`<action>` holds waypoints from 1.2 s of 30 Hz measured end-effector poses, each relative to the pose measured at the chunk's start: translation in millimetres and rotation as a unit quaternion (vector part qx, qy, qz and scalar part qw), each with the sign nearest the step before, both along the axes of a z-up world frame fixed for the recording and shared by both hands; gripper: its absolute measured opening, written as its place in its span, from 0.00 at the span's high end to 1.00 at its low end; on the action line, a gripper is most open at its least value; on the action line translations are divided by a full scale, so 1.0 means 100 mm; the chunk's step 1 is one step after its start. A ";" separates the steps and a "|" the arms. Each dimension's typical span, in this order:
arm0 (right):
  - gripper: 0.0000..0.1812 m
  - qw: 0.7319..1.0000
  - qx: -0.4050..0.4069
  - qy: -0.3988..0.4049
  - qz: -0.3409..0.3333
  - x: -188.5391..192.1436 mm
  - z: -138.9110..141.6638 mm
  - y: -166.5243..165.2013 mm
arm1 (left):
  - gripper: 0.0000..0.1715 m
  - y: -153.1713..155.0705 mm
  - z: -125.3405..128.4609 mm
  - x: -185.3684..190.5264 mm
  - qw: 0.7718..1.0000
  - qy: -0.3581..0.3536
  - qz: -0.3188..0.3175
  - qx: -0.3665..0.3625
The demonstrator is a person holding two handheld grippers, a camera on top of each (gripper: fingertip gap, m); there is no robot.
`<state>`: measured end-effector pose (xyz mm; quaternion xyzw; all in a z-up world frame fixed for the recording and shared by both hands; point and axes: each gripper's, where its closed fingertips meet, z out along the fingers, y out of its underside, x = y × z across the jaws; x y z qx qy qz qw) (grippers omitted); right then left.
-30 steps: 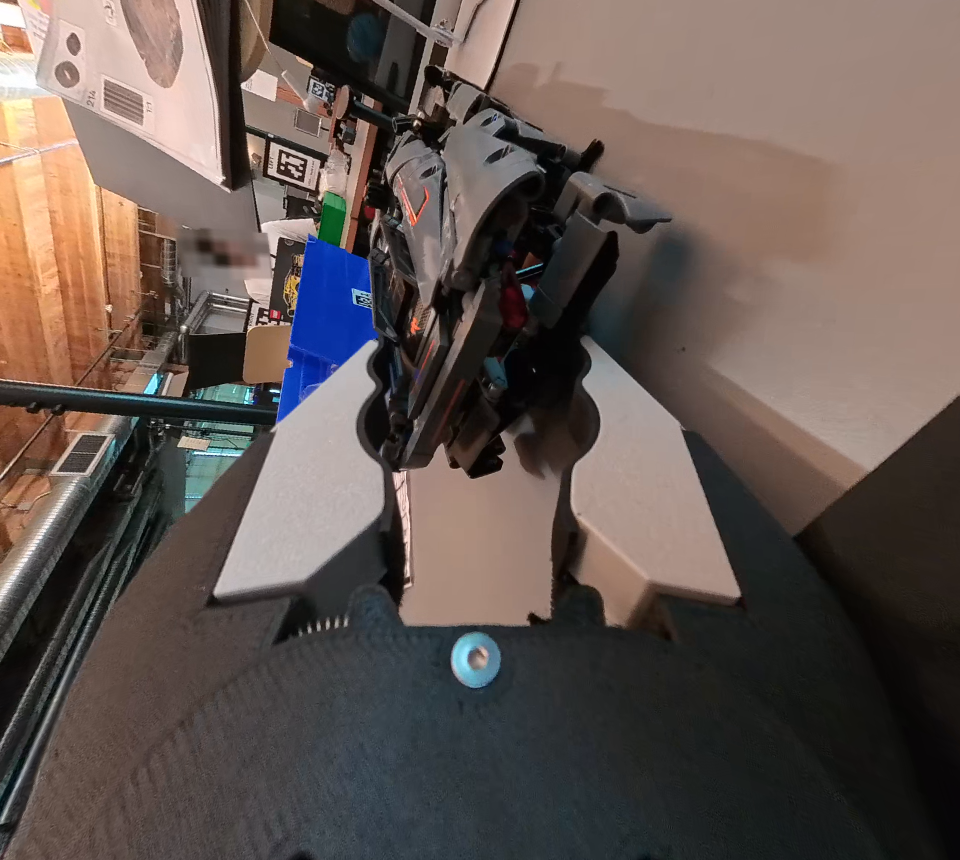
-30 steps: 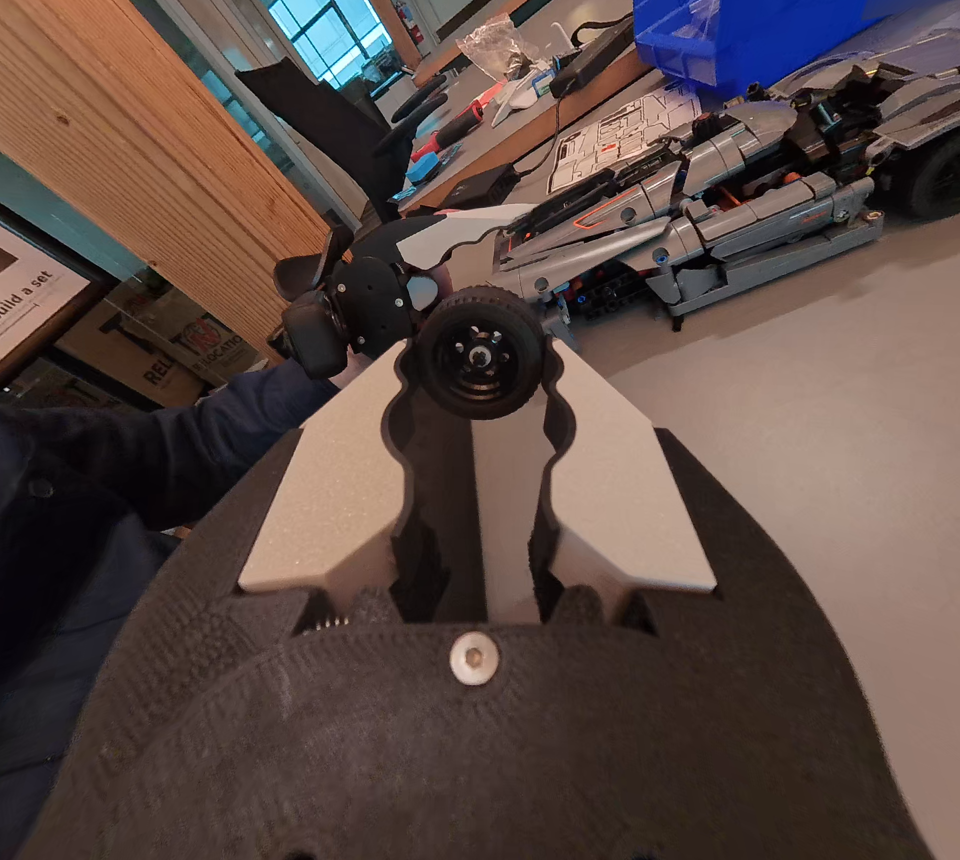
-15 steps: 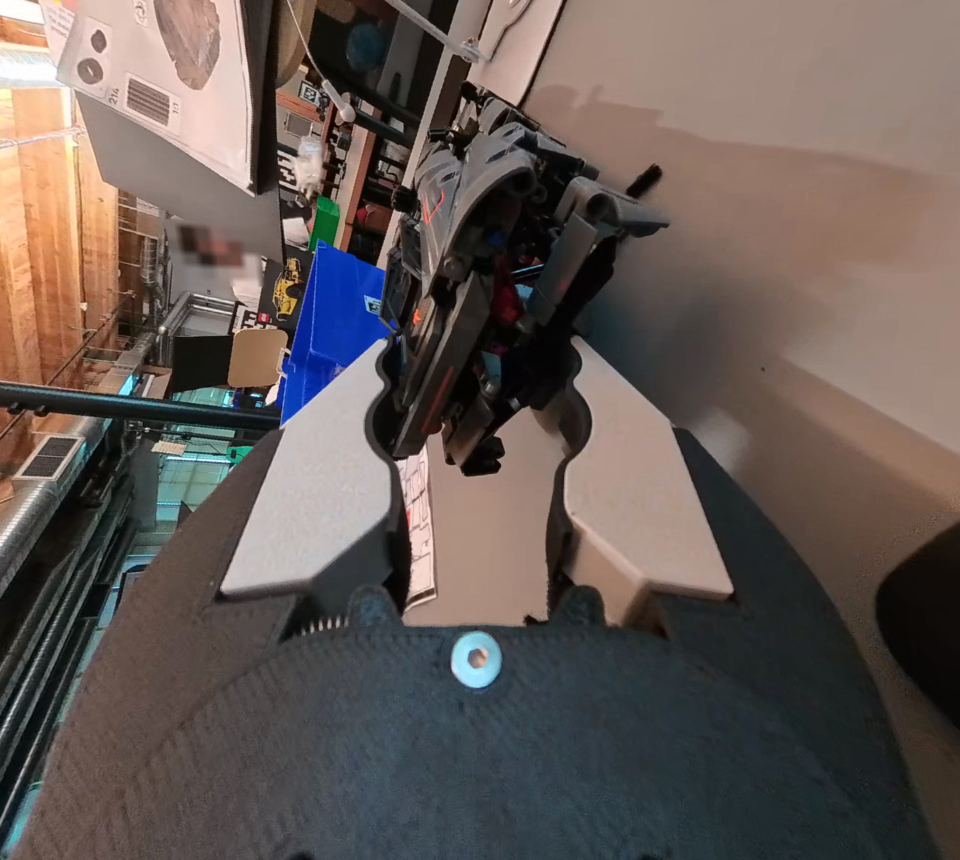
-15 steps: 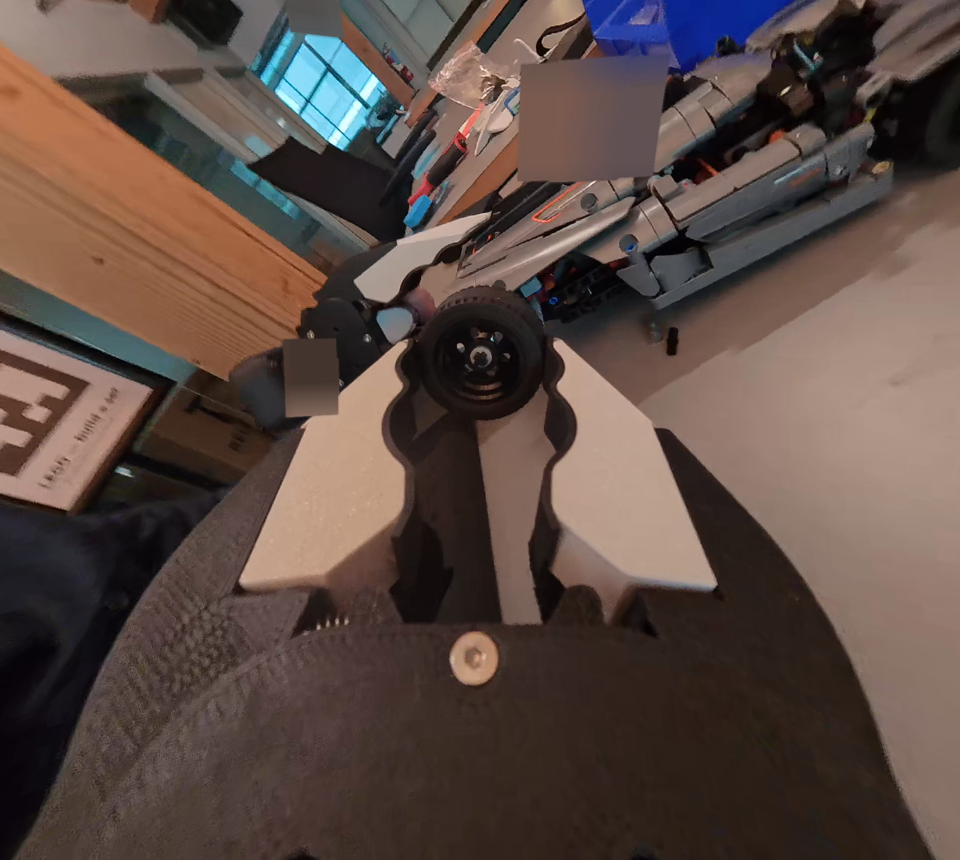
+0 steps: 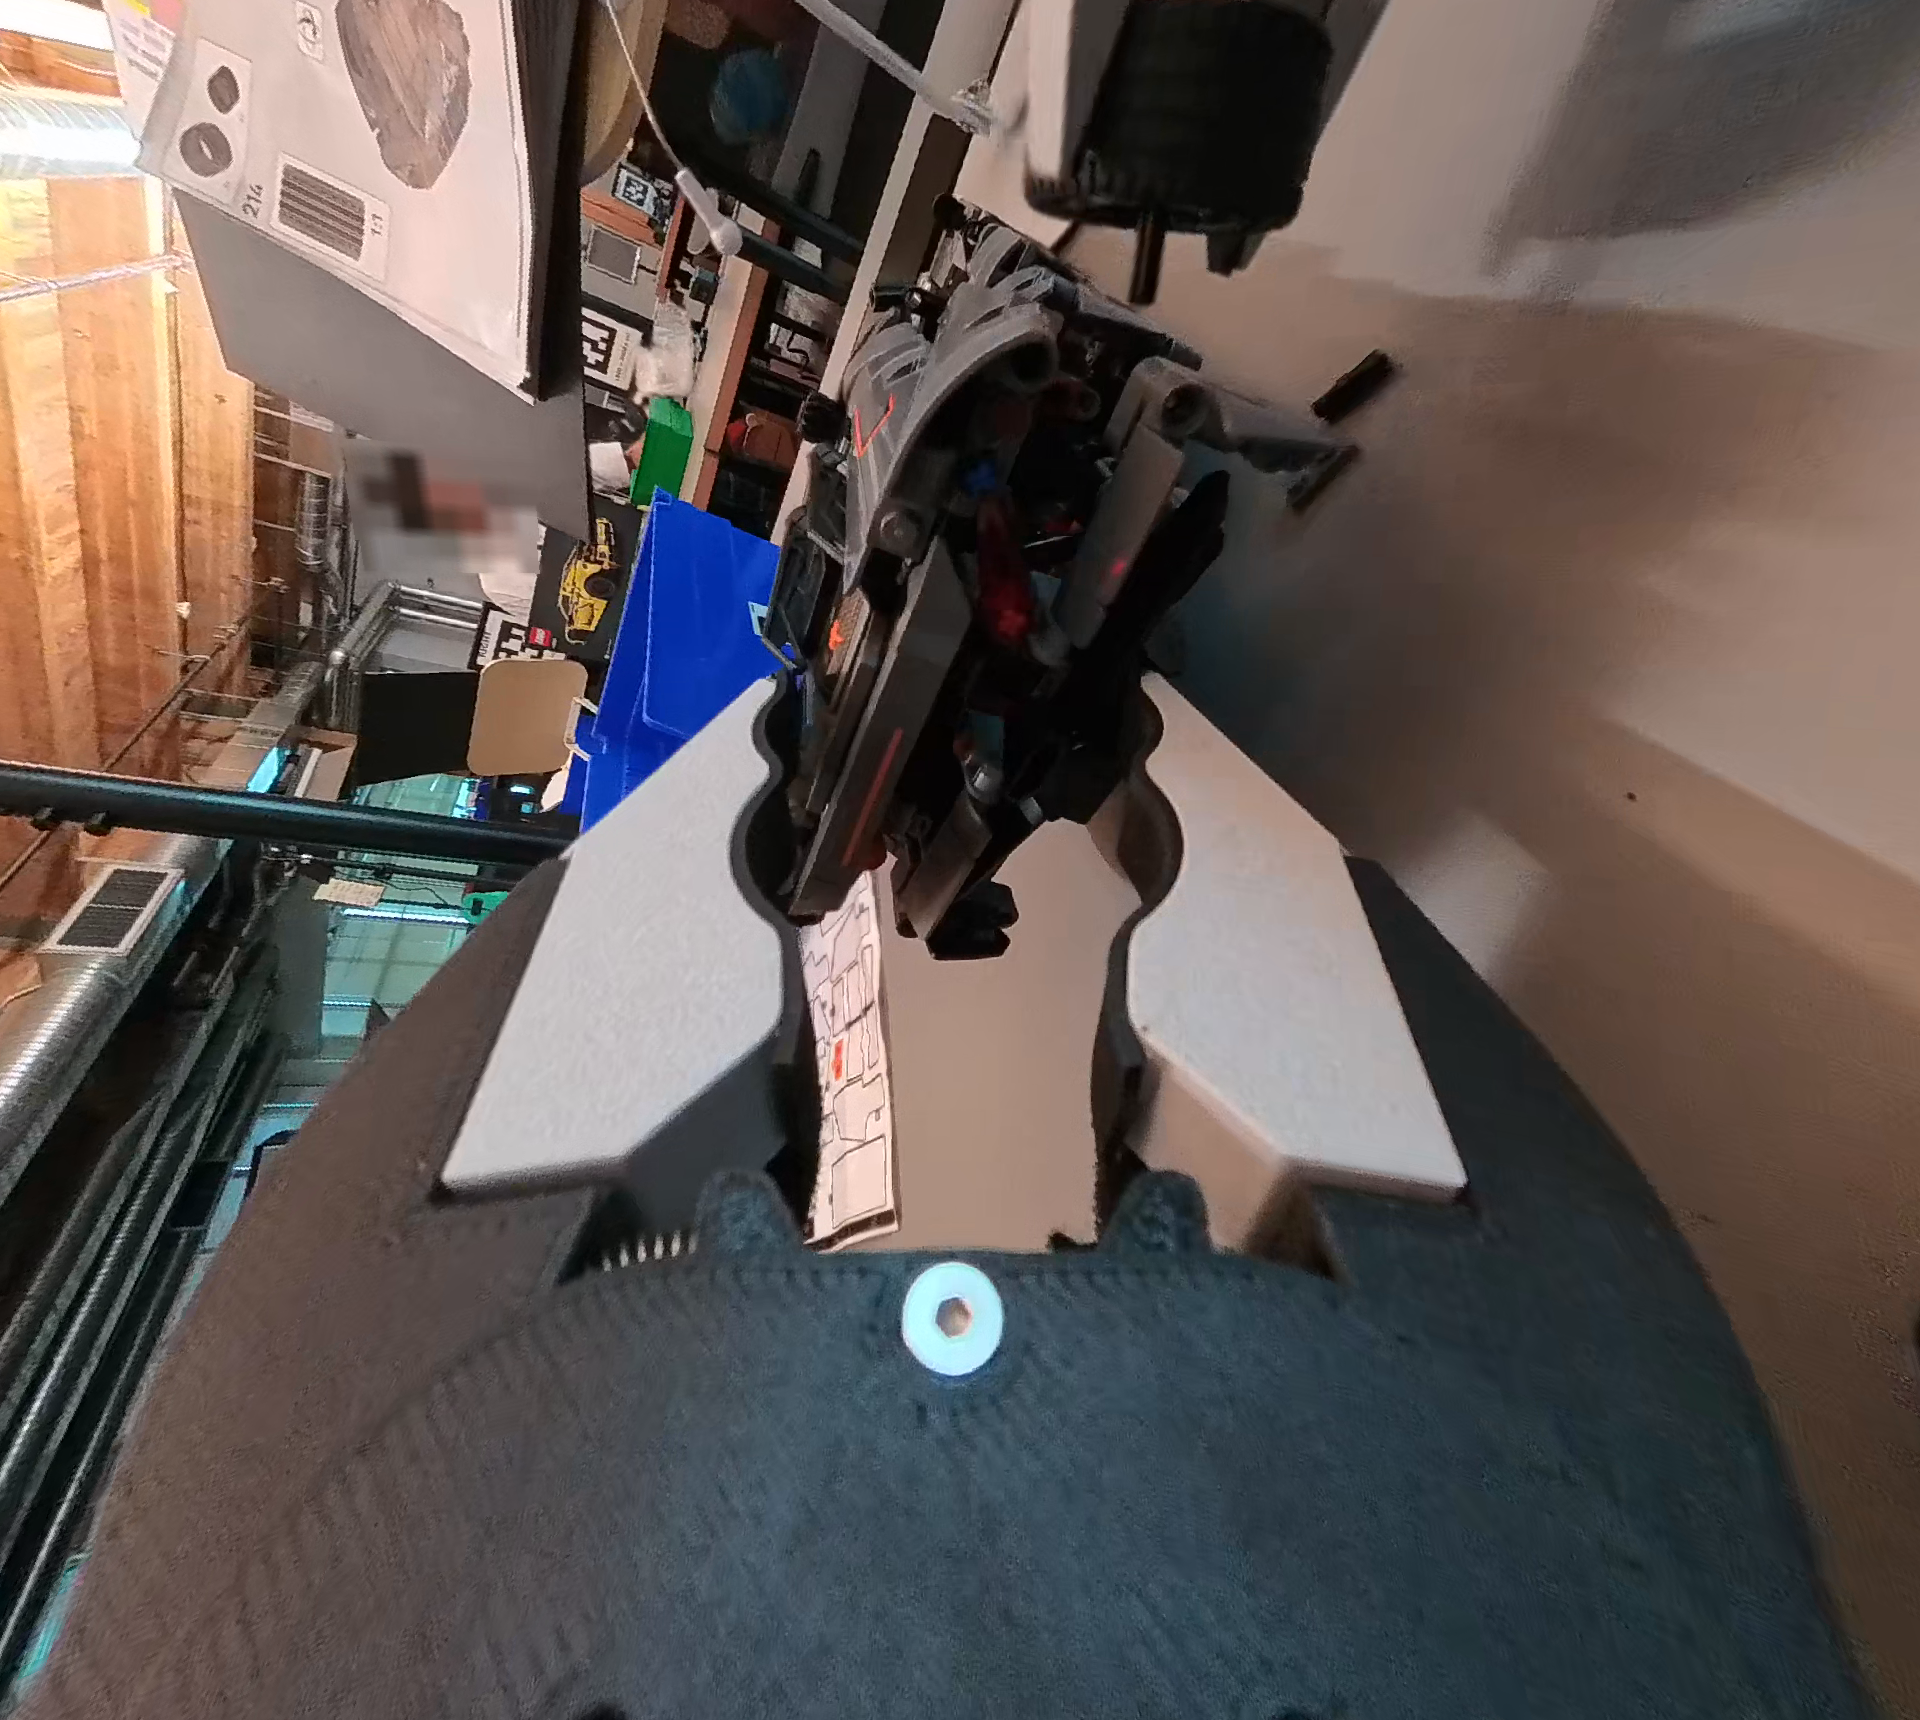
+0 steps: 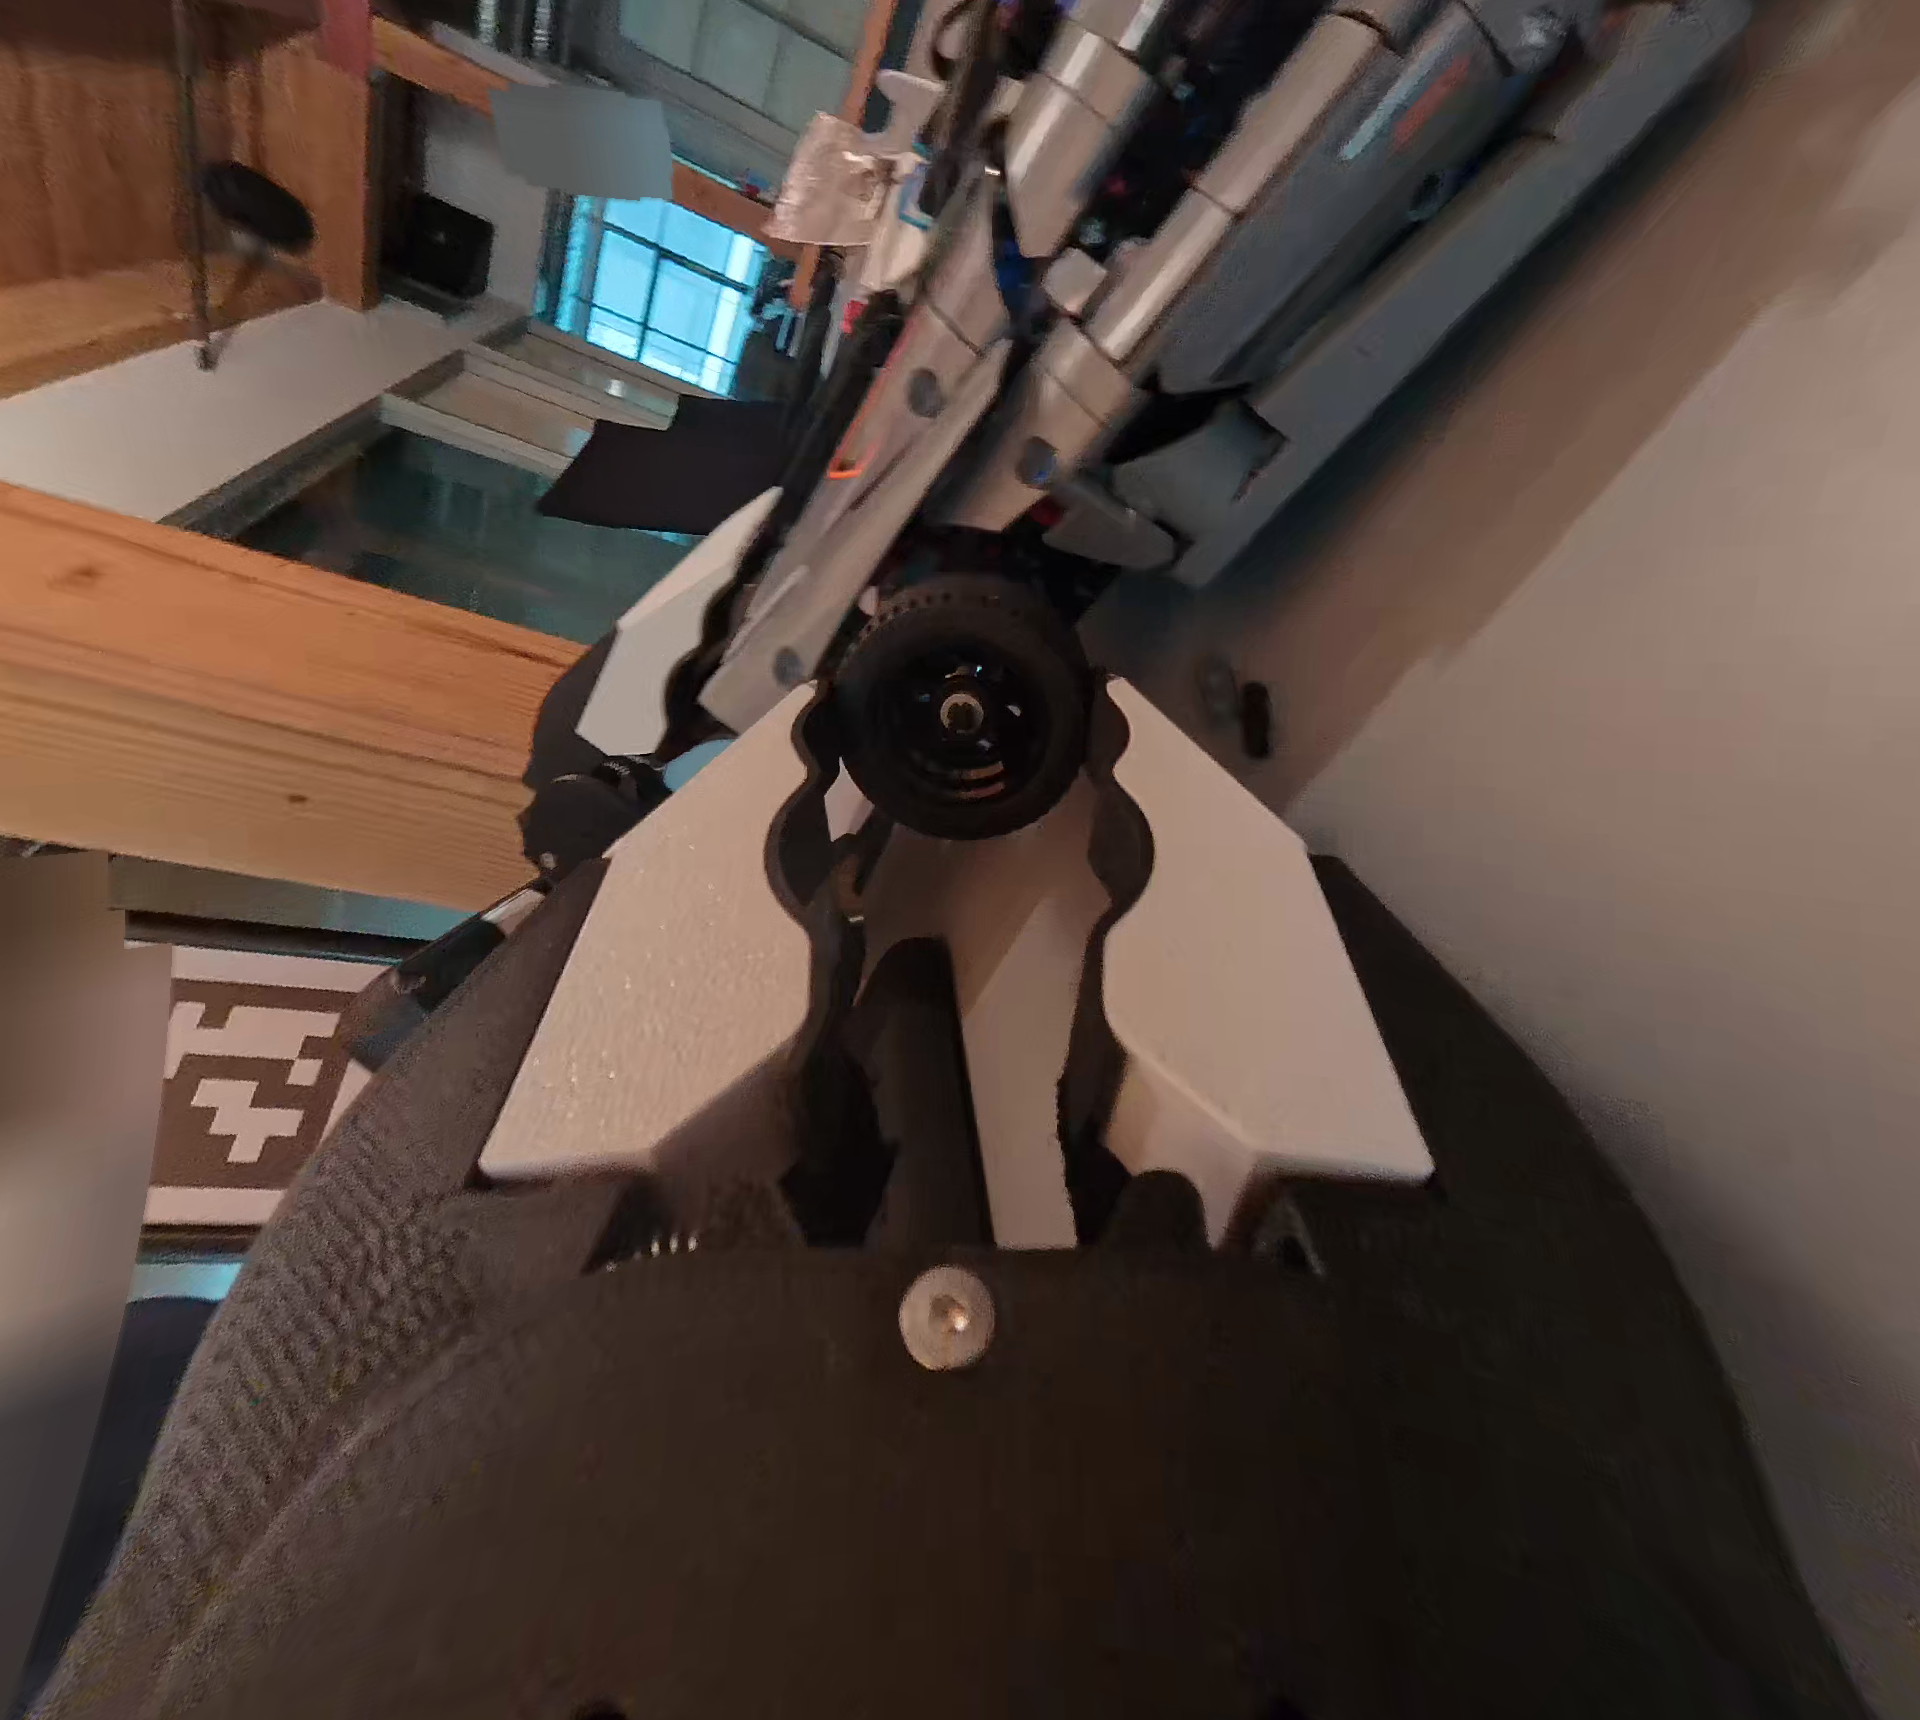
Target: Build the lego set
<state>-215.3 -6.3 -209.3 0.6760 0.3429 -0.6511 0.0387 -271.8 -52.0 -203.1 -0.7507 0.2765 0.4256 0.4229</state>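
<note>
A workshop interior with light timber beams [image 6: 260, 683] and wood-panelled walls [image 5: 125, 444], where daylight enters through a gridded window [image 6: 665, 299] at the far end. A pale grey tabletop [image 6: 1662, 787] fills the foreground, with a blue storage bin [image 5: 675, 652] and a silver ventilation duct [image 5: 73, 1036] beyond.

the grey lego car [image 5: 966, 590], trimmed in black with orange lines, is tipped on the pale surface [image 5: 1558, 735], its nose held between the left claw [image 5: 951, 797] tips. a black wheel [image 6: 961, 720] sits gripped in the right claw [image 6: 961, 735], right at the car's front end.
</note>
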 end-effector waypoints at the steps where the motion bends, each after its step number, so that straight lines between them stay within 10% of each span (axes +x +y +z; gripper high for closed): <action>1: 0.75 1.000 -0.003 -0.003 0.004 -0.01 -0.01 -0.01 | 0.66 0.00 0.00 -0.01 1.000 0.002 0.000 0.000; 36: 0.75 0.994 -0.106 -0.008 -0.022 -0.30 -0.11 0.09 | 0.66 0.13 0.04 -0.11 1.000 -0.004 0.002 0.000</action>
